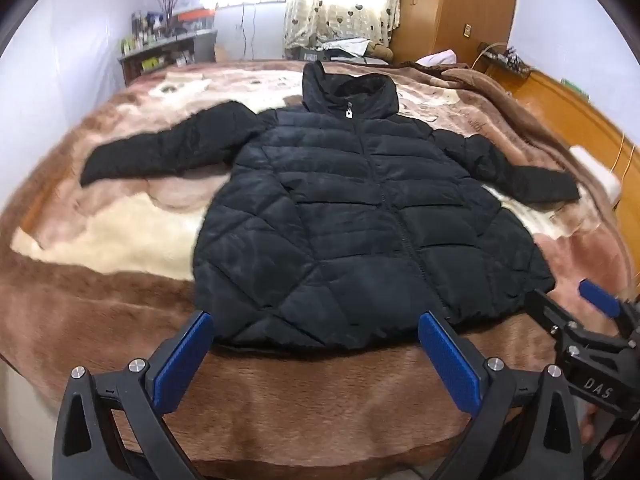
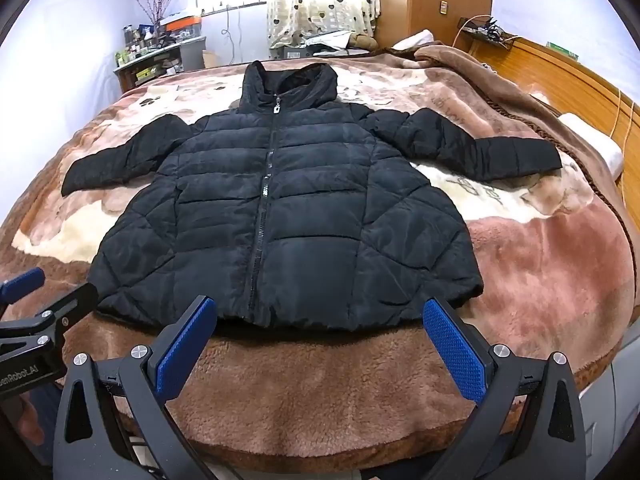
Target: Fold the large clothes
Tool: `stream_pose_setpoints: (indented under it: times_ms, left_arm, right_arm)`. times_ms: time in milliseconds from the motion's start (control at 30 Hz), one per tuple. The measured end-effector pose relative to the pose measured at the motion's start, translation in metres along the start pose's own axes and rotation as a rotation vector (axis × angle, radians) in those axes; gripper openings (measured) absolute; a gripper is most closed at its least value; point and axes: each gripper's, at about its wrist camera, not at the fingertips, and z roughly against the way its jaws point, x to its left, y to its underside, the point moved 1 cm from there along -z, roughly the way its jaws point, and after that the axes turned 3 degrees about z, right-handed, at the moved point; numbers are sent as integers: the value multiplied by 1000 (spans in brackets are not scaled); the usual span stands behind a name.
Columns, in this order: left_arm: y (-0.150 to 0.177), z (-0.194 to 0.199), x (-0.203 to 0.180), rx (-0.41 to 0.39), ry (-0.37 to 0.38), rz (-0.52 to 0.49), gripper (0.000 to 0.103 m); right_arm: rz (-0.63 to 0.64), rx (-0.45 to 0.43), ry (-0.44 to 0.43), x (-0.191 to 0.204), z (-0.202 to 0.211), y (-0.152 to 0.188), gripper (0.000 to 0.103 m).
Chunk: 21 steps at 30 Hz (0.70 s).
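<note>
A black quilted puffer jacket (image 1: 360, 208) lies flat on the bed, front up, zipped, hood at the far end and both sleeves spread out to the sides. It also shows in the right wrist view (image 2: 280, 208). My left gripper (image 1: 316, 328) is open and empty, just short of the jacket's hem, left of the zip. My right gripper (image 2: 320, 316) is open and empty, at the hem near the zip's lower end. The right gripper also shows at the right edge of the left wrist view (image 1: 592, 320), and the left gripper at the left edge of the right wrist view (image 2: 36, 300).
A brown and cream plush blanket (image 2: 540, 248) covers the bed. A wooden headboard (image 2: 580, 76) and a white pillow (image 2: 592, 144) are at the right. A cluttered shelf (image 2: 160, 56), a curtained window and a wardrobe (image 2: 436, 4) stand beyond the bed.
</note>
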Motion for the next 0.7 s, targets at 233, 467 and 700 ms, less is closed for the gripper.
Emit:
stream_pose_setpoints:
  times_ms: [233,467,700]
  left_arm:
    - [-7,-4,2,-18,-45,6,103]
    - [-15,1,4,-30,-28,16,103]
    - [-23,8,13,-53,-13,54,103]
  right_arm:
    - [-54,35,5,-12,-5,-7,103]
    - [-30,10,-12,-7,-2,-11,103]
    - [-31,-12,28,-9,1,-17,103]
